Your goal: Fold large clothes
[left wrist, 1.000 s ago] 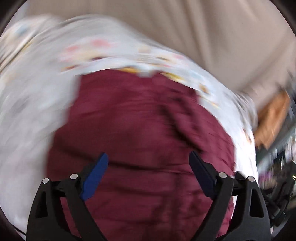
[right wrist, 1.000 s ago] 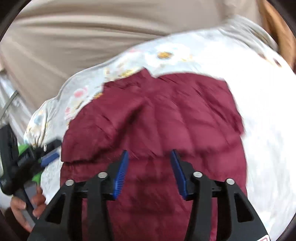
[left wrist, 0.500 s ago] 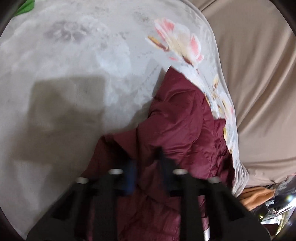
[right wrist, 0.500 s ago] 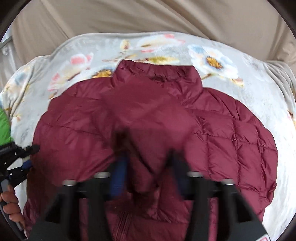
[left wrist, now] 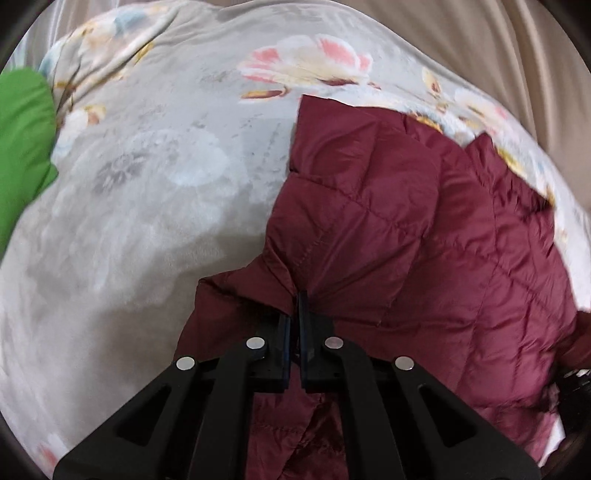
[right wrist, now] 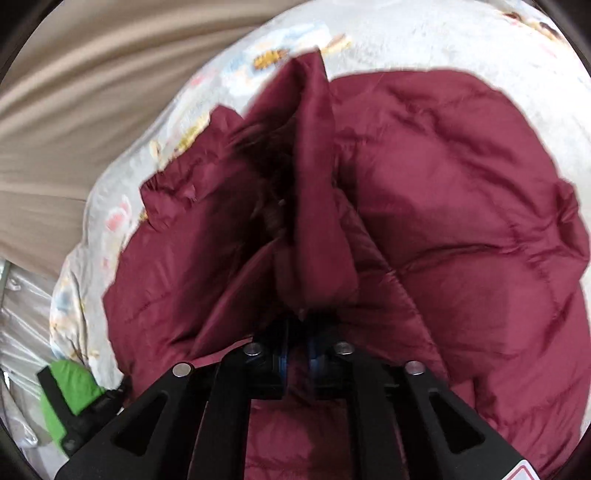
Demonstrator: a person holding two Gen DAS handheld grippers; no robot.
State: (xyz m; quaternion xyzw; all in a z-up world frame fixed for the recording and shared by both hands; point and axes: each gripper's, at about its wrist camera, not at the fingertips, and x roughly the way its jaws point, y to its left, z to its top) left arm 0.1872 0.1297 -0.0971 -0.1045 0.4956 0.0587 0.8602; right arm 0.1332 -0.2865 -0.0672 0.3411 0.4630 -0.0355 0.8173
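A maroon quilted puffer jacket (left wrist: pixel 424 229) lies on a floral grey bedspread (left wrist: pixel 147 184). My left gripper (left wrist: pixel 297 302) is shut on the jacket's left edge, and the fabric bunches at its tips. In the right wrist view the jacket (right wrist: pixel 461 221) fills the middle, and my right gripper (right wrist: pixel 297 325) is shut on a raised fold of it, which stands up in a ridge from the jaws toward the collar.
A green garment (left wrist: pixel 22 147) lies at the bedspread's left edge; it also shows in the right wrist view (right wrist: pixel 74 384). A beige curtain (right wrist: pixel 74 92) hangs behind the bed (right wrist: pixel 480 33). Clear plastic bags (right wrist: pixel 18 332) sit at the lower left.
Both grippers were open above the jacket one second ago. They have since come down and shut on its fabric, and the right one has pulled a fold upward.
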